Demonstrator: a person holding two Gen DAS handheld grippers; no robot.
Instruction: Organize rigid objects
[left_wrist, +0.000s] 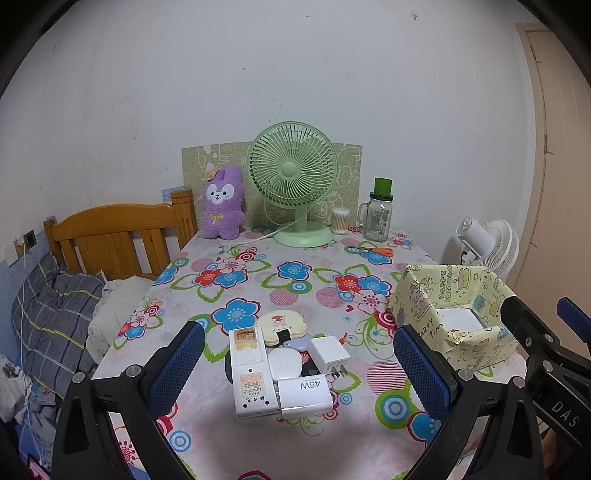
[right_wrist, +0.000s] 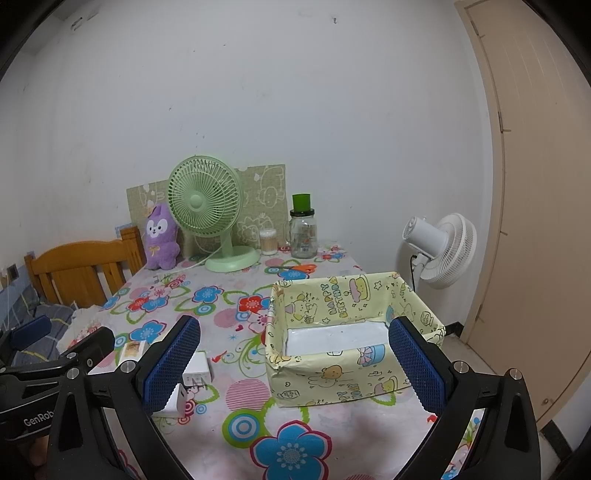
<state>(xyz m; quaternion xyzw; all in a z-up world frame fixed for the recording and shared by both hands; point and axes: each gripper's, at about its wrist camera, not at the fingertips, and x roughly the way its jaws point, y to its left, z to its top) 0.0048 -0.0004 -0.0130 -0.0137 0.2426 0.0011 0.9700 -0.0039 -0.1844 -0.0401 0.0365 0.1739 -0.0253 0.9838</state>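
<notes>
A small pile lies on the flowered tablecloth: a long white remote-like device (left_wrist: 251, 373), a white 45W charger (left_wrist: 304, 395), a white plug adapter (left_wrist: 330, 353), a round white case (left_wrist: 283, 363) and a cream case with a red cartoon (left_wrist: 279, 325). My left gripper (left_wrist: 299, 373) stands open over this pile, holding nothing. The yellow cartoon-paper box (right_wrist: 332, 373) sits to the right, with a white floor and nothing in it. My right gripper (right_wrist: 295, 360) is open in front of the box, fingers on either side of its front wall. The adapter (right_wrist: 197, 369) shows left of it.
At the table's back stand a green desk fan (left_wrist: 293, 181), a purple plush (left_wrist: 222, 203), a cotton-swab tub (left_wrist: 340, 220) and a green-lidded glass jar (left_wrist: 380, 210). Orange scissors (left_wrist: 373, 251) lie nearby. A wooden bed is left, a white floor fan (right_wrist: 439, 249) and door right.
</notes>
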